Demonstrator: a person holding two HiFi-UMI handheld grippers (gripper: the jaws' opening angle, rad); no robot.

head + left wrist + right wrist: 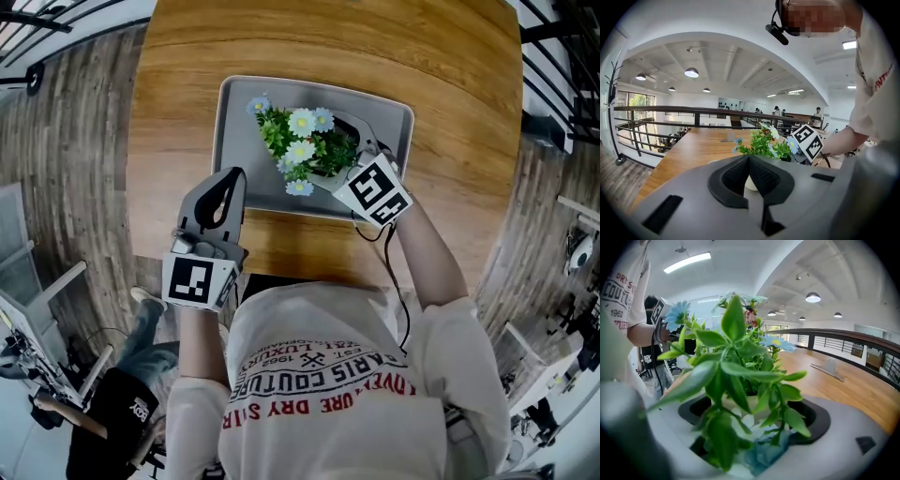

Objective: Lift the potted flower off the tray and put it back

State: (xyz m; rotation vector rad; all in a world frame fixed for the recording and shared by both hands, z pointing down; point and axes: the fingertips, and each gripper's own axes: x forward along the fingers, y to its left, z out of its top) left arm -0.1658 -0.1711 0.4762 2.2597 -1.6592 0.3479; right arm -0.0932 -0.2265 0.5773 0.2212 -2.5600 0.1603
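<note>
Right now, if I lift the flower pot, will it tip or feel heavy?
Probably light: the pot and flowers cover only part of the tray. Likely top-heavy, since the leaves spread wider than the pot. They look floppy, so hold the pot itself.

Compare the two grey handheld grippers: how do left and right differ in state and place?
The left gripper has its jaws together and empty; the right gripper has its jaws on the white pot of the potted flower. The left gripper hangs by the grey tray at its near edge, apart from the plant; the right gripper reaches over the tray. Both carry black-and-white marker cubes.
</note>
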